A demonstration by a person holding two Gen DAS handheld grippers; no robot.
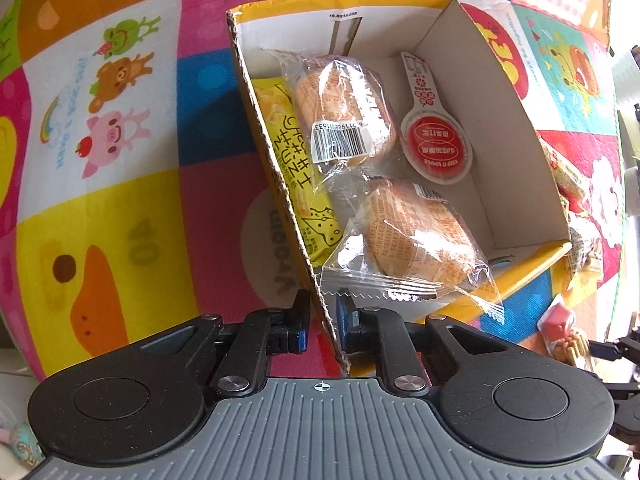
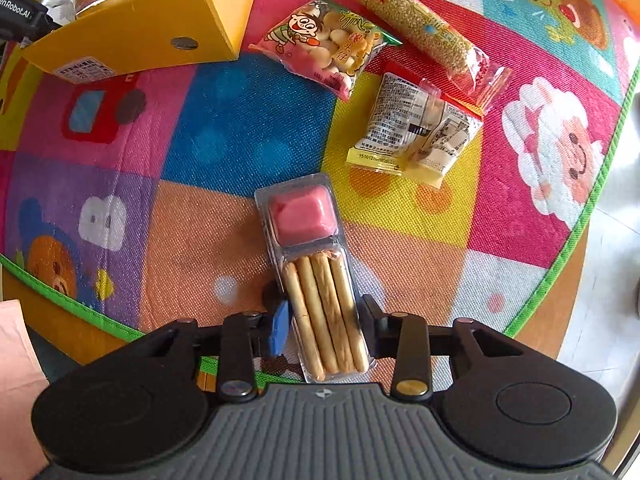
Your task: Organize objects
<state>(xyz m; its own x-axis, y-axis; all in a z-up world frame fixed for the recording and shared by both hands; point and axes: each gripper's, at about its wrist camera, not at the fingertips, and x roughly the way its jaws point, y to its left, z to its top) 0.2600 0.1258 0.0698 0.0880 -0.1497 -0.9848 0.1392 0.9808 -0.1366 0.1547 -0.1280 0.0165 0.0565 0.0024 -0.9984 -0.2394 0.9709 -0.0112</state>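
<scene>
My left gripper (image 1: 323, 316) is shut on the near wall of a yellow cardboard box (image 1: 276, 184). The box holds two wrapped buns (image 1: 344, 116), a yellow cheese snack pack (image 1: 296, 168) and a red-and-white spoon-shaped packet (image 1: 436, 144). The box also shows at the top left of the right wrist view (image 2: 160, 40). My right gripper (image 2: 324, 316) straddles a clear tray of biscuit sticks with pink dip (image 2: 316, 276) lying on the mat; its fingers sit close on both sides of the tray.
A colourful cartoon mat (image 2: 224, 128) covers the round table. Beyond the biscuit tray lie a pink snack bag (image 2: 324, 48), a long sesame bar (image 2: 424, 32) and a clear wrapped pack with printed text (image 2: 416, 128). The mat's green edge (image 2: 560, 264) runs at the right.
</scene>
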